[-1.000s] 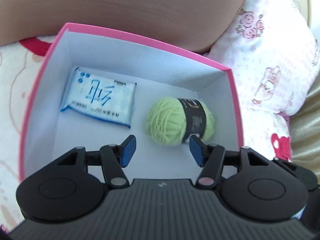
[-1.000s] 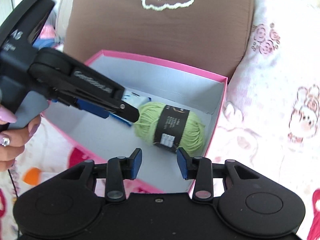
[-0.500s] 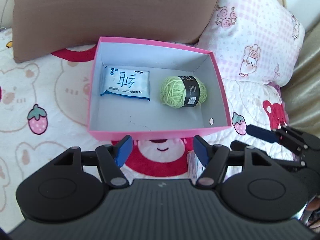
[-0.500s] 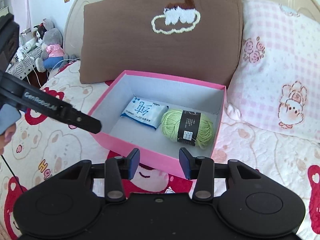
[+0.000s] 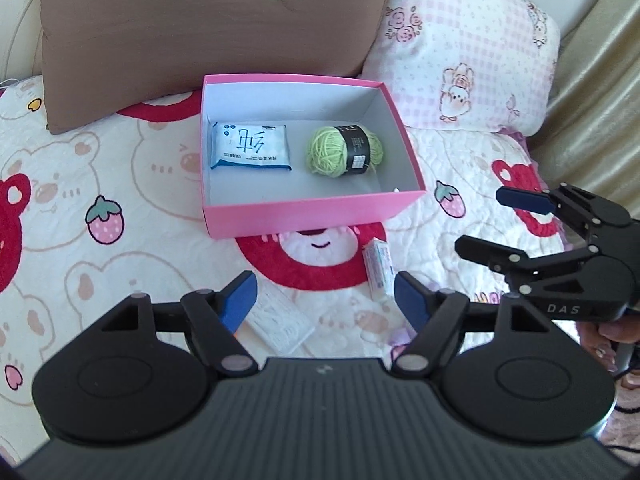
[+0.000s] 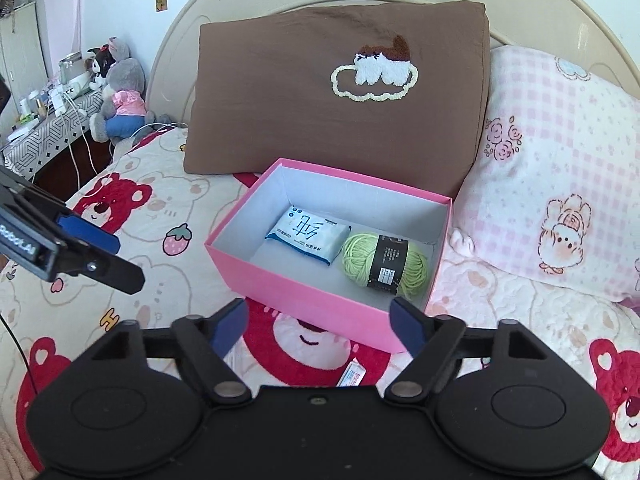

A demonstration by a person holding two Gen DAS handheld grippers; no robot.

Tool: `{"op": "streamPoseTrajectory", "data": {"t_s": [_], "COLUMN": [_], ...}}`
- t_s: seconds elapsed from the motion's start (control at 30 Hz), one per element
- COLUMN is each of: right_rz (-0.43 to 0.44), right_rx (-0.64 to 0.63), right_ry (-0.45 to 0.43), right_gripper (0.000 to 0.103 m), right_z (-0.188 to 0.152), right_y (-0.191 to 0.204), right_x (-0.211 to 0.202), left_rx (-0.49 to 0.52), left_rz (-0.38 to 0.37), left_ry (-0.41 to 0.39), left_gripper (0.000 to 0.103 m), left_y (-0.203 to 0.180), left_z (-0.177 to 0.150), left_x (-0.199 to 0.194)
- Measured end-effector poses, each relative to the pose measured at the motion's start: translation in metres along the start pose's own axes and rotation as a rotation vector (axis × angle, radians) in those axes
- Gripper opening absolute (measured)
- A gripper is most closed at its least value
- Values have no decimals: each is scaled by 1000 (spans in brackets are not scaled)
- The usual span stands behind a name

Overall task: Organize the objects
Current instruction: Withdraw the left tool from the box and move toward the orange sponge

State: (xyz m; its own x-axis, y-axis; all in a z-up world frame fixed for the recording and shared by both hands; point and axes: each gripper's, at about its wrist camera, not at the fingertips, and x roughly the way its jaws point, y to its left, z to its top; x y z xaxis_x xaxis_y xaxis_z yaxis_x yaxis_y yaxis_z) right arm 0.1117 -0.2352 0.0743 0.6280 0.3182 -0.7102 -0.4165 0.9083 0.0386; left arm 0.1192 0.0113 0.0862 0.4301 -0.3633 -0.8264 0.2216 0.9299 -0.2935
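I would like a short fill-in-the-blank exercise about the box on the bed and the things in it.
1. The box is ____ on the outside.
2. The ball of yarn is light ____.
3. Beside the yarn lies a tissue pack printed in white and ____.
4. Behind the box leans a ____ pillow.

Missing words: pink; green; blue; brown

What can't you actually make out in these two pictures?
- White packet, left wrist view: its near end is hidden behind the left hand-held gripper.
- Small carton, right wrist view: mostly hidden by the right hand-held gripper.
- Yarn label print: too small to read.
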Motion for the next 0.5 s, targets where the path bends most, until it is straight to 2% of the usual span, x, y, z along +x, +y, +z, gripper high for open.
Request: {"op": "streamPoseTrajectory", "data": {"t_s": [0.1,0.23,0.33,0.5], "right_rz": [6,-5,10,0], "right_rx": [-34,-32,-42,-70], "right_ry": [8,10,-10,-20], "right_gripper": [90,90,90,90], "right_z": [-3,-13,-21,-32], "right_y": [4,1,1,11], "right_x": [-1,-5,-7,-16], "left_rx": [34,54,72,70], "left_rz": [-20,29,47,32], "left_ry": [20,62,61,75], "left_gripper": [80,81,84,88], "left_y": [-1,5,11,20], "left_z": [-9,-17,-25,-41], "left_x": [-8,-13,-19,-21]}}
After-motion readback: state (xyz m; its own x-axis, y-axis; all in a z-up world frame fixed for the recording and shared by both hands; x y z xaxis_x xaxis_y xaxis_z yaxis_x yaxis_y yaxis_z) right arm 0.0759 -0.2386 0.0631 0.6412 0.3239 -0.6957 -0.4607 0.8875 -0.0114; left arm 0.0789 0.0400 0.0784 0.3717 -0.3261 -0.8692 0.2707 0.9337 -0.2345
